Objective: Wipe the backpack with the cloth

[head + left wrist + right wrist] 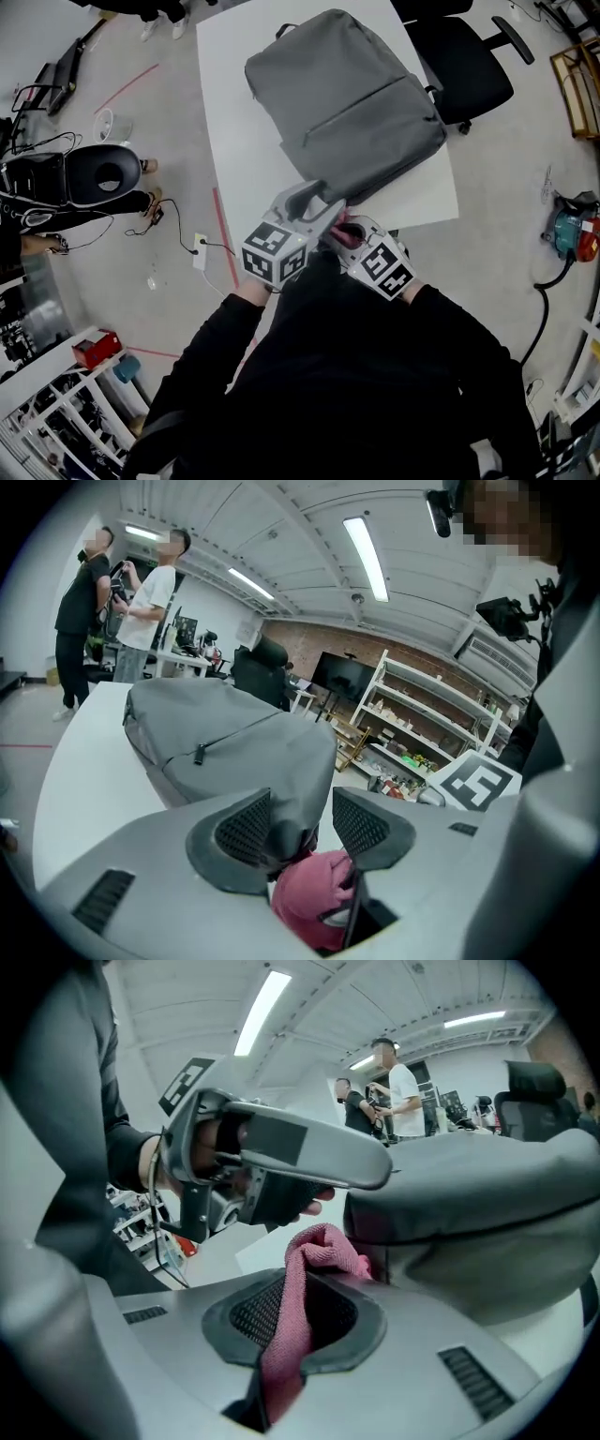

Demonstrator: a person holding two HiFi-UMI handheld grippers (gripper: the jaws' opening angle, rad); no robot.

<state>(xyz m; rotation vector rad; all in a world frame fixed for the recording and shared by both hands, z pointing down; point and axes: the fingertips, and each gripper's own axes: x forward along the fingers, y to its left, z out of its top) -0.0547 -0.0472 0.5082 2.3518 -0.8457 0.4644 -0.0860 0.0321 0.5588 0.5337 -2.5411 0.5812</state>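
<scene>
Room: a workshop with open shelving [427,728] and a black office chair [459,66]; a white table [234,112] carries the grey backpack [347,103], which lies flat.
Right pads [251,1316]: closed tight on the pink cloth [323,1241]. 1 bunched fold stands past the tips and a tail hangs back behind them.
Right gripper [302,1321]: low at the table's near end, with the fold touching the backpack's near edge.
Left pads [246,829]: spread wide with the backpack's near corner between them. 1 pad is against the fabric, but bare table shows beside the other, so nothing is clamped.
Left gripper [300,827]: just beside the right one, reaching over that same corner.
Step in hand: probably bringing the cloth onto the bag for a stroke. How much is already wiped cannot be told.
Doing it well: close the left jaws on the corner, or press down there, so the soft bag cannot slide. Lay the fold flat on the fabric and draw long, overlapping strokes away from the held corner.
Risk: only a small bunch of cloth leads, so a steep gripper angle would put bare jaw on the bag.
</scene>
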